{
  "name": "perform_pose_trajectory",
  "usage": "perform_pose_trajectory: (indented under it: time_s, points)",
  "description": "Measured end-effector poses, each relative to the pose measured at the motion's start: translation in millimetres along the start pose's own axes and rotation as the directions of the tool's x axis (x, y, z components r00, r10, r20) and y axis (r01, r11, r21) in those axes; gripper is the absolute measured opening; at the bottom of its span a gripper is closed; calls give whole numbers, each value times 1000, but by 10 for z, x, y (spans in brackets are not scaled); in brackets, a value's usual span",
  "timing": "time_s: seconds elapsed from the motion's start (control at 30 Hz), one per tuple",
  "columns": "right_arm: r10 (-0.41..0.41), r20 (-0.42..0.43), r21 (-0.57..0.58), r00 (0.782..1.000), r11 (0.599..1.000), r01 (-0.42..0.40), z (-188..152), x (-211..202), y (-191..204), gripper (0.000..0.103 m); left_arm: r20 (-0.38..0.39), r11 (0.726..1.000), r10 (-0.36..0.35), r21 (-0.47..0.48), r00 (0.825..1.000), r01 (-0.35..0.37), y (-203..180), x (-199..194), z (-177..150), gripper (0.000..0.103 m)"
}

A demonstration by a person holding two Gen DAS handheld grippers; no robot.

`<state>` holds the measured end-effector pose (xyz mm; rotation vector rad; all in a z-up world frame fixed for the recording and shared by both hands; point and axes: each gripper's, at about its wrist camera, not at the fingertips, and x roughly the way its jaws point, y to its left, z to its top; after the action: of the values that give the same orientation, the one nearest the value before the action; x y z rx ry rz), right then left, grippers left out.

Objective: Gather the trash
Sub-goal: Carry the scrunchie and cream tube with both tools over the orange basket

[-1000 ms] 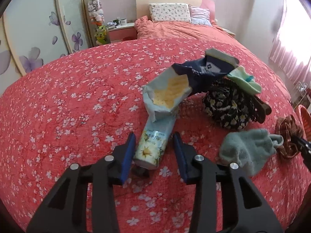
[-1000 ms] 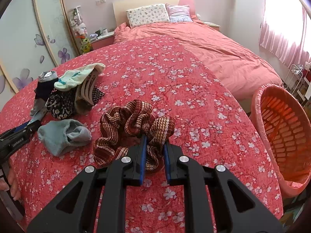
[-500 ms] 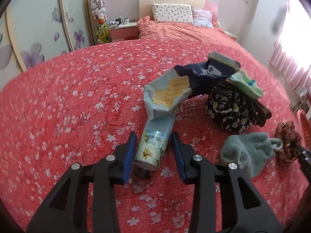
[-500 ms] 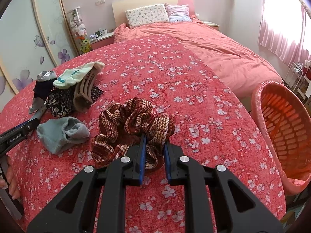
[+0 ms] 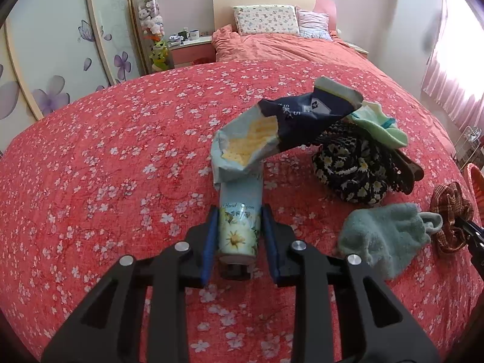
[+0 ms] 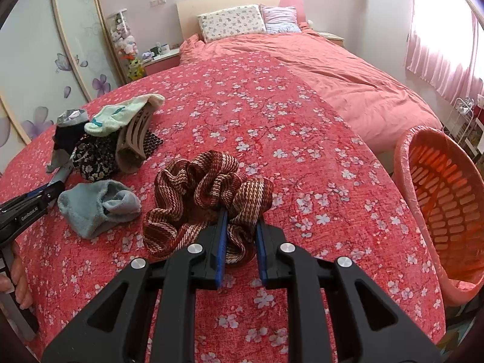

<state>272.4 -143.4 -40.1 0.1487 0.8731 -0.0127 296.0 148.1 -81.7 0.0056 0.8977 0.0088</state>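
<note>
My left gripper [image 5: 239, 220] is shut on a pale blue hand cream tube [image 5: 240, 220] with daisies, lying on the red floral bedspread. A torn light-blue snack wrapper [image 5: 242, 148] and a dark blue wrapper [image 5: 305, 115] rest across the tube's far end. My right gripper [image 6: 240, 227] is shut on a brown-and-cream striped scrunchie [image 6: 208, 193]; the scrunchie also shows at the right edge of the left wrist view [image 5: 450, 211]. An orange slotted basket [image 6: 444, 202] stands off the bed's right side.
A grey-blue sock [image 6: 96, 205], a black daisy-print cloth [image 5: 351, 169], a mint sock [image 6: 121, 118] and a beige hair claw [image 6: 133, 139] lie between the grippers. Pillows, headboard, nightstand and wardrobe doors stand at the back.
My left gripper has closed in on the hand cream tube and now grips it. My right gripper stays shut on the scrunchie, barely moved.
</note>
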Motion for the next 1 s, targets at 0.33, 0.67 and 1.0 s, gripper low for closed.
perform_pose_trajectory:
  time_s: [0.33, 0.67, 1.0]
  points:
    - [33, 57, 10, 998, 999, -34, -2, -238, -98, 13, 26, 997, -73, -17, 997, 73, 46, -274, -178, 28]
    - [45, 114, 23, 992, 999, -48, 49, -443, -182, 13, 78, 995, -103, -7, 992, 104, -56, -687, -210, 28]
    - [51, 194, 52, 980, 997, -62, 108, -739, -298, 13, 128, 989, -148, 40, 981, 144, -347, -1064, -185, 28]
